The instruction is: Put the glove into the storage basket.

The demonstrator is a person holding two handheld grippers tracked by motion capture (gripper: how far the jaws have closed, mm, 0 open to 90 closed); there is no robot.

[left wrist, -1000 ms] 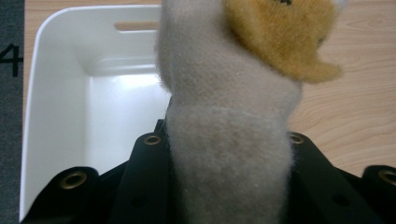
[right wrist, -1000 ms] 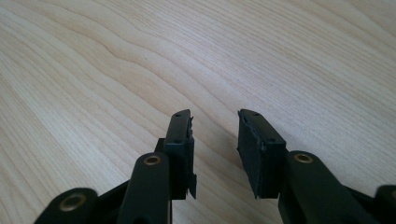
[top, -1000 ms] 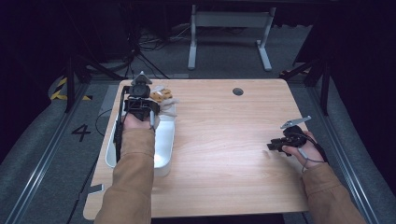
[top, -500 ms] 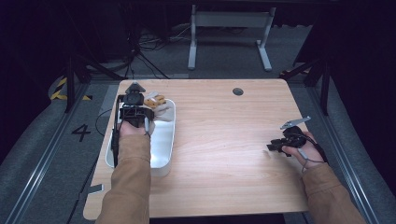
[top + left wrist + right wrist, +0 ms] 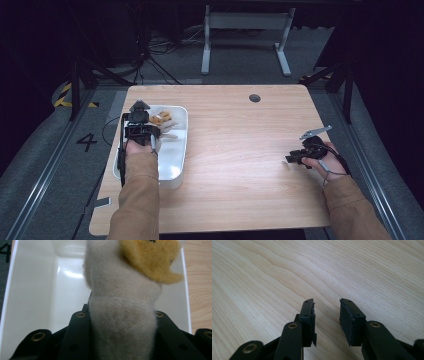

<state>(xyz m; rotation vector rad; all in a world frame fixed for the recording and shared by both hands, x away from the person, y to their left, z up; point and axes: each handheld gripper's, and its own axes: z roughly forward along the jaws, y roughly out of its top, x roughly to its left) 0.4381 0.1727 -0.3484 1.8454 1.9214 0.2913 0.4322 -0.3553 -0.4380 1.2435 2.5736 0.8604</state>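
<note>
The left gripper [image 5: 141, 131] holds a soft plush toy [image 5: 125, 302] between its 2 jaws, which are closed on the toy's pale, furry body. The toy hangs over the white bin [image 5: 176, 150] that sits at the left side of the table [image 5: 240, 165], and it seems to be on its way into that bin, since the gripper is low over the far half of it. In the left gripper view the toy rises straight up from between the jaws, with an orange-yellow part [image 5: 152, 260] at the top right and the bin's glossy floor [image 5: 32, 290] behind it. Gripping it by the thicker pale part looks like a sensible choice: the fabric gives under pressure, so a firm pinch on the bulk keeps it from slipping. Whether the toy already touches the bin floor I cannot tell.

The left forearm [image 5: 137, 200] reaches forward along the bin's length, sleeve over the near rim, hand wrapped around the gripper's body and pointing it away from the person.

The right gripper [image 5: 295, 157] rests near the right edge of the table, well apart from the bin. Its jaws stand apart with nothing between them, only bare wood [image 5: 274, 277] beneath. The right hand [image 5: 317, 154] lies low and relaxed, apparently parked out of the way while the left does the placing.
</note>
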